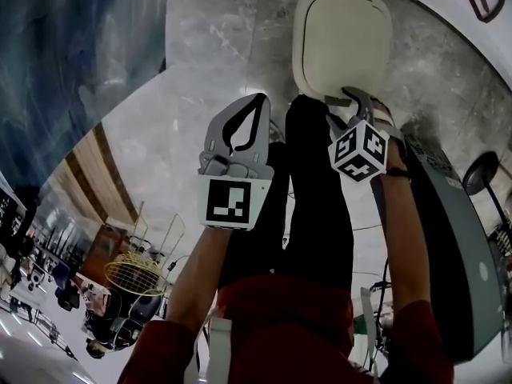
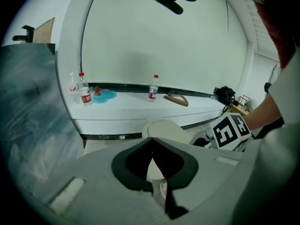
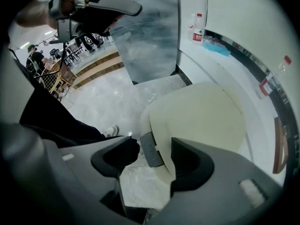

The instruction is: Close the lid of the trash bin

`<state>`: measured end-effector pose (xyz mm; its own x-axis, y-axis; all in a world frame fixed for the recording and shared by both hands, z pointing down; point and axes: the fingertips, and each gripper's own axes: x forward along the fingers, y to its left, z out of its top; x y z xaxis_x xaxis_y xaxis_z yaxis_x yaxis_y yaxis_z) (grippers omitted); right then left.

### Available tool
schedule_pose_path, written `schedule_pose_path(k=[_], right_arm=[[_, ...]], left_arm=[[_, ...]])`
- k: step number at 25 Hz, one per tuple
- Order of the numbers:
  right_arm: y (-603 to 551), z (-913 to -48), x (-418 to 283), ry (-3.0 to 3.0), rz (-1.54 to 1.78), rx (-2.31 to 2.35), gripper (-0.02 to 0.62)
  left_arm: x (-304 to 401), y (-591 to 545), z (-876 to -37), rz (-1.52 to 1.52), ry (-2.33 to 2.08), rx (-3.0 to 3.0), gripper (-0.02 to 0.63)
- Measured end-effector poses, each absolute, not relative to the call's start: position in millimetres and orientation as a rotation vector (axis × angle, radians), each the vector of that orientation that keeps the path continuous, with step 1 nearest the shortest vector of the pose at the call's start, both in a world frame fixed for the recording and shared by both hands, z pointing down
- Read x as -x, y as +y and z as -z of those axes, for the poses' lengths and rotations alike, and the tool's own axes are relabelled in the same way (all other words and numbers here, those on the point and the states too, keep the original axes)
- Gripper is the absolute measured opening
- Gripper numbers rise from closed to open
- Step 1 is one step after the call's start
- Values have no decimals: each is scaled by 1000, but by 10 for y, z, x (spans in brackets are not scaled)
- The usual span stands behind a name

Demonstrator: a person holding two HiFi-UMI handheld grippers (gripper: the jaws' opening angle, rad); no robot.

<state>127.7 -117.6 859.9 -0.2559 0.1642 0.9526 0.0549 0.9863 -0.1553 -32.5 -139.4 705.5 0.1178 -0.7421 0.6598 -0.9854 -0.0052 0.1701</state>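
Holding the left gripper [image 1: 258,102] out over the pale marble floor [image 1: 160,134], well apart from the task's thing and touching nothing. Clenching its jaws tip to tip on empty air, as read in the left gripper view.

Moving right: finding the cream rounded plastic trash-bin lid [image 1: 342,42] low on the floor, just beyond the person's dark trouser legs [image 1: 320,206] and near a long white ledge [image 2: 131,108]. Holding the right gripper [image 1: 356,96] at the near edge of that lid, at the small grey tab [image 3: 149,149]. Setting 1 jaw just outside the tab and the other over the lid's top. Standing only partly apart, so judging this a grip on the lid's rim rather than a loose straddle, though not seeing the contact itself plainly.

Judging progress: looking at a lid lying flat and level in all 3 views, showing no dark gap under its rim, hence taking the closing as done or all but done. Remaining, by this reading: pressing the front edge home if not fully seated, then releasing the jaws and drawing the right gripper clear.
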Motion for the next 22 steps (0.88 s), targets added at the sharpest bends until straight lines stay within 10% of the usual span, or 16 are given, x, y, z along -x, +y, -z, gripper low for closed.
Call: schedule_pose_path(k=[22], right_arm=[[-1124, -8778, -1266, -1798, -149, 131, 252]], left_arm=[[338, -1159, -7106, -519, -1674, -1762, -3]])
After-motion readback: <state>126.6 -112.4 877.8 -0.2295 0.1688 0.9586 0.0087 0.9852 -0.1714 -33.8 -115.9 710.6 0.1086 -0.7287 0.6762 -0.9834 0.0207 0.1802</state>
